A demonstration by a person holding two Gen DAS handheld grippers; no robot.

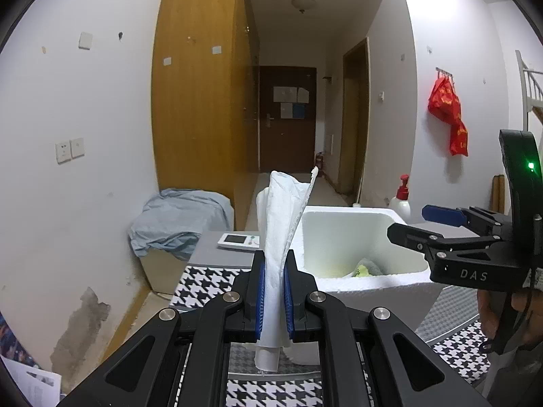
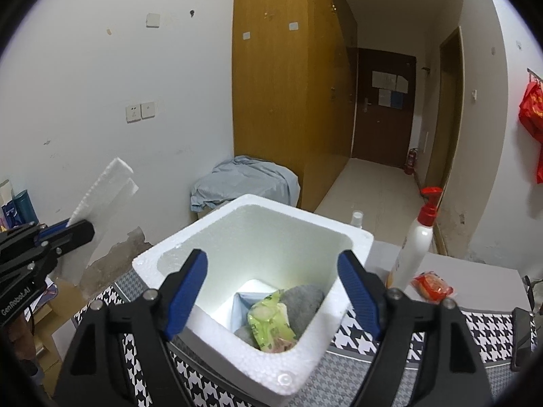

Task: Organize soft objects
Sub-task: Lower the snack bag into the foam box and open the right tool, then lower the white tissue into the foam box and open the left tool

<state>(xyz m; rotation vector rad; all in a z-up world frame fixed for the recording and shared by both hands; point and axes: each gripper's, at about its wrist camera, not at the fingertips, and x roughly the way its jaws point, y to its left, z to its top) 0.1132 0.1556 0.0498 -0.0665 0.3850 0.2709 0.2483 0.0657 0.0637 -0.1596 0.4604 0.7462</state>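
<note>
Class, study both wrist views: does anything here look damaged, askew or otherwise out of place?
Yes. The wall's lower part is damaged: paint has peeled to brown patches. A blue cloth lies crumpled over a low box beside the wardrobe. In the foam box the items look simply piled.

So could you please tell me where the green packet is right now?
In the right wrist view the green packet lies at the bottom of the white foam box, on a grey cloth.
</note>
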